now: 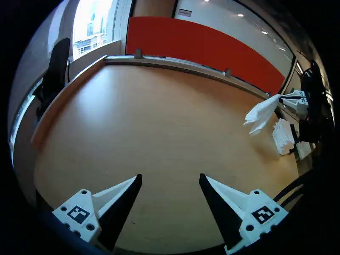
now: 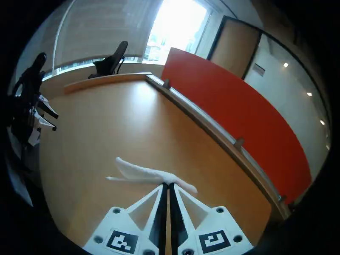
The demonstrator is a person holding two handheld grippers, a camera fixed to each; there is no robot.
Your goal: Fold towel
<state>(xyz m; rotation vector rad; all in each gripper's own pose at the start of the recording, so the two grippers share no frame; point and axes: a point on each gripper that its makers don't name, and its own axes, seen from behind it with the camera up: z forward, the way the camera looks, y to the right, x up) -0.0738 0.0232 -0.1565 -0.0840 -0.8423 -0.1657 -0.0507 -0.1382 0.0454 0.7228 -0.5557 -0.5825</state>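
**White cloth towel (image 2: 146, 173) pinched by the right gripper (image 2: 168, 185); left gripper (image 1: 170, 176) held wide open**

In the right gripper view, the two fingers of the right gripper are seen drawn almost fully together, with only a thin slit left between them. The towel is clamped at their tips. It is bunched into a narrow, crumpled strip that runs crosswise in front of the fingertips, over the light brown wooden bench (image 2: 106, 123). In the left gripper view, the same towel is seen at the far right, hanging in a loose fold from the tips of the right gripper. Whether its lower end touches the bench cannot be told.

The left gripper is spread wide and nothing is held between its dark-edged fingers; bare bench surface is seen in the gap. In the right gripper view, this gripper is found at the far left edge, well apart from the towel, carried by a dark-sleeved arm.

A small stack of white folded cloths (image 1: 284, 136) is seen lying near the right edge of the bench, just below the hanging towel. The far side of the bench is bordered by a long red partition panel (image 1: 204, 46) set on a pale rail. A black office chair (image 1: 55, 72) is seen beyond the bench's left end, beside a bright window (image 1: 93, 21).
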